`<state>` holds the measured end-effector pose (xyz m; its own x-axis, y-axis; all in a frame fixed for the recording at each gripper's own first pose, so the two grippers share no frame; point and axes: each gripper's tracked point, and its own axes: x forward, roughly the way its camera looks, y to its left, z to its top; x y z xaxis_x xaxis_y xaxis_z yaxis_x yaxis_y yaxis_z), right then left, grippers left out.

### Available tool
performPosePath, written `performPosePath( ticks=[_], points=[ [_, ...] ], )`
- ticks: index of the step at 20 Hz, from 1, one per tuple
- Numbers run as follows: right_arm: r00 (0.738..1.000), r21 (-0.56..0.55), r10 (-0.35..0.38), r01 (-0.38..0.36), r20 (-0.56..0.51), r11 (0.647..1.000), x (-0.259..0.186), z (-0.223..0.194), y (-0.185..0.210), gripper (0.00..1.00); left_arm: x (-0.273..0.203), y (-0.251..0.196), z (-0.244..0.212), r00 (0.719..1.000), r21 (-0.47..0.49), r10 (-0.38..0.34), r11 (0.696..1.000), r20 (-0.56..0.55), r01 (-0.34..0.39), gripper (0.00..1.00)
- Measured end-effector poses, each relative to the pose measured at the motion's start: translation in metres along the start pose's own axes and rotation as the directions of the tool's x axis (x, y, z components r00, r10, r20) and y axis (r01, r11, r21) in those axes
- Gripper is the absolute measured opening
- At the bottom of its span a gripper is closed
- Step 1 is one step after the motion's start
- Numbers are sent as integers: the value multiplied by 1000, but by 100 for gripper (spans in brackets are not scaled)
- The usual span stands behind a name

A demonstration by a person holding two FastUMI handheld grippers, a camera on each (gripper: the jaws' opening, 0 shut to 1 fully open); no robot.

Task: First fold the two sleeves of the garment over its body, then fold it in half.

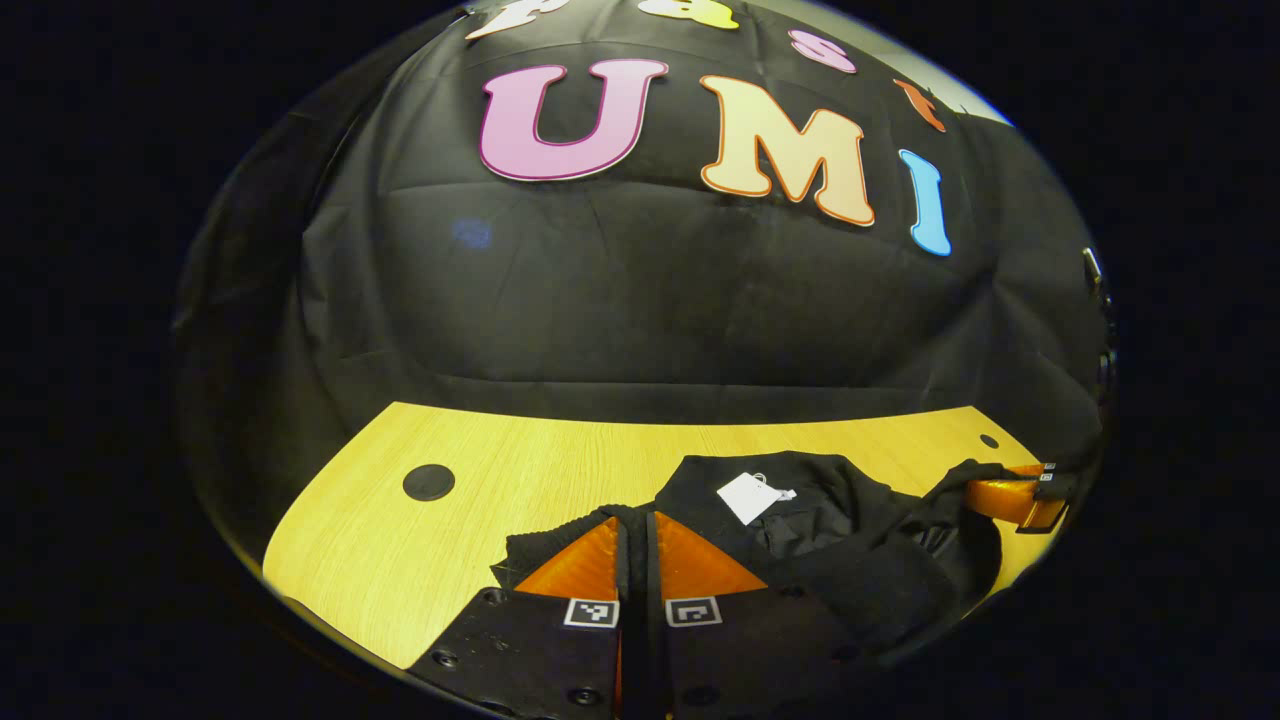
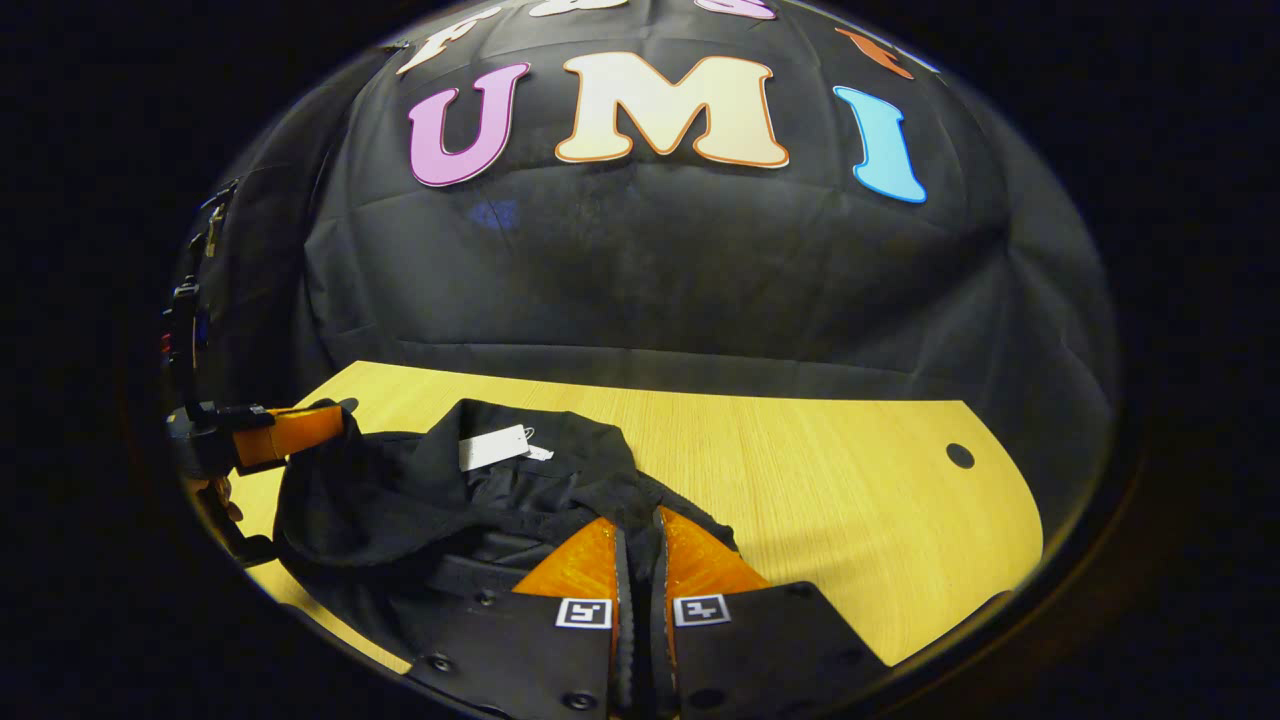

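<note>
Setting: black cloth booth wall at the back, light wood table (image 1: 400, 540) in front with a couple of dark round holes in it.

Left gripper: left gripper (image 1: 637, 525) has its orange fingers pretty much closed, just a thin slit between them, tips sitting at the dark edge of the fabric. Looks like it's pinching cloth, but I honestly can't tell if there's anything between the pads.

Right gripper: right gripper (image 2: 637, 528) is the same story, fingers nearly together, tips buried at the fabric edge. Grip can't be confirmed either.

Garment: one black garment (image 2: 400, 510), bunched and partly lifted, with one white tag (image 2: 493, 447) near the collar area. It lies on the table between the two grippers.

Key relation: from the left gripper the bulk of the cloth runs off to the right; from the right gripper it runs off to the left. So its long axis spans hand to hand, and each gripper is nearest its own end.

Count: two grippers, one garment, one tag.

My guess on progress: too crumpled to say whether the sleeves are folded in yet.
</note>
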<state>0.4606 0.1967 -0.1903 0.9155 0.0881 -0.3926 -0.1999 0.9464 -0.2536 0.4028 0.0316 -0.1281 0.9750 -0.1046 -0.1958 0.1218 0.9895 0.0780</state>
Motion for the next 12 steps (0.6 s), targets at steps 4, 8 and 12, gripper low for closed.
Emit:
performPosePath(
  ticks=[4,8,12],
  points=[
    [1000,10,-14,14,9,1000,-5,6,-2,21,-2,-1,25,998,49,22,999,54,-24,34],
    [999,28,-32,31,32,999,-18,19,-11,72,-13,-4,53,992,79,41,996,117,-50,95],
    [993,94,-29,18,116,995,-59,56,-28,99,-45,-10,89,984,88,50,994,170,-66,94]
  ],
)
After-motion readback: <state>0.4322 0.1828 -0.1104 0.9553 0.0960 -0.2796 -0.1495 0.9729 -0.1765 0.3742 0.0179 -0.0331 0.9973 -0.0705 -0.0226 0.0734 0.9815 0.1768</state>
